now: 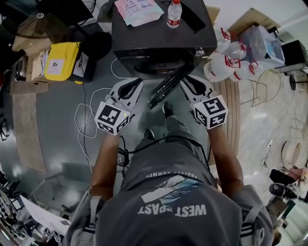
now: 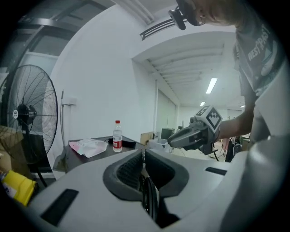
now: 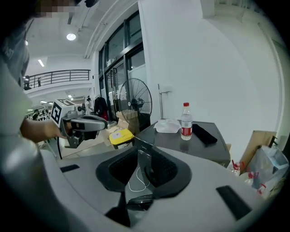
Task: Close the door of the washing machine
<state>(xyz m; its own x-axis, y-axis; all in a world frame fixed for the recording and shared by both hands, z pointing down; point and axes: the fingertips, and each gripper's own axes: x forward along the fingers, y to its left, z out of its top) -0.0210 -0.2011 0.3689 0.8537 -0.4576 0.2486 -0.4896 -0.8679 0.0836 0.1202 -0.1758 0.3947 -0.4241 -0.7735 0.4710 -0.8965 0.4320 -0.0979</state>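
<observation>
The dark washing machine (image 1: 163, 41) stands ahead of me, and its dark door (image 1: 166, 87) swings out toward me, open. My left gripper (image 1: 130, 86) hangs just left of the door with its jaws shut and nothing in them (image 2: 143, 156). My right gripper (image 1: 192, 85) is just right of the door. Its jaws (image 3: 138, 156) stand apart, the door's dark edge shows in the gap, and the pads do not press on it. A water bottle (image 1: 174, 13) and a white pouch (image 1: 138, 10) rest on the machine's top.
A yellow box (image 1: 61, 60) and cardboard sit on the floor at left beside a standing fan (image 2: 25, 118). White jugs (image 1: 224, 55) stand right of the machine on wooden boards. A white cable (image 1: 89, 108) loops across the grey floor.
</observation>
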